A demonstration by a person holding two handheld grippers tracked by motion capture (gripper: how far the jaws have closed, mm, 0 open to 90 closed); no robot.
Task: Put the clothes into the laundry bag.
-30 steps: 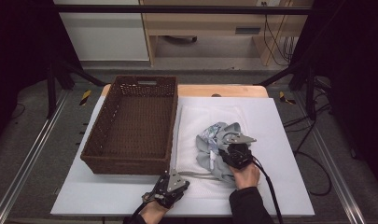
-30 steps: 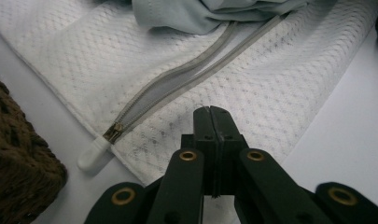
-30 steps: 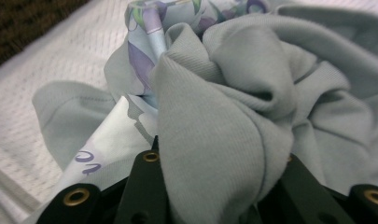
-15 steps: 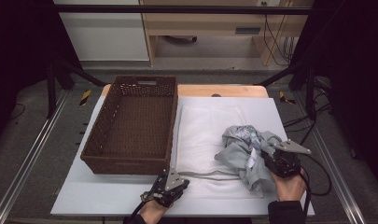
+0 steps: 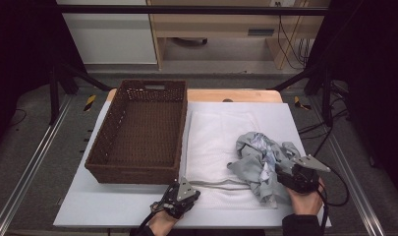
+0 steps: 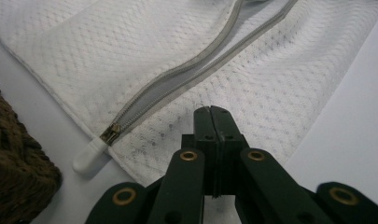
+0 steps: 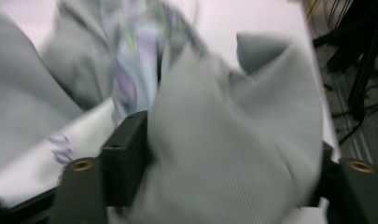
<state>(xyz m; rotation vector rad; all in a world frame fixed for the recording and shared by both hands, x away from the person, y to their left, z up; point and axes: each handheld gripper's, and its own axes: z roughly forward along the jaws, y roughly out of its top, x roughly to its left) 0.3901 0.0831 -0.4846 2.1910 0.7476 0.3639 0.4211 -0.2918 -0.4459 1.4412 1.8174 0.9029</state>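
Crumpled grey garment [image 5: 262, 164], its pale printed lining showing in the folds, lies bunched on the right part of the white mesh laundry bag [image 5: 216, 142], beside the wicker basket [image 5: 140, 130]. Right gripper [image 5: 290, 176]: jaws have just been opening, grey cloth between them. Left gripper [image 6: 211, 112]: jaws closed, tips on the bag near its zipper [image 6: 113, 131].

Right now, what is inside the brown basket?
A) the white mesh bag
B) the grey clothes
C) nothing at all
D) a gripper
C: in the high view the brown basket shows just its bare woven bottom, while the grey clothes lie bunched on the white mesh bag beside it, at the right gripper.
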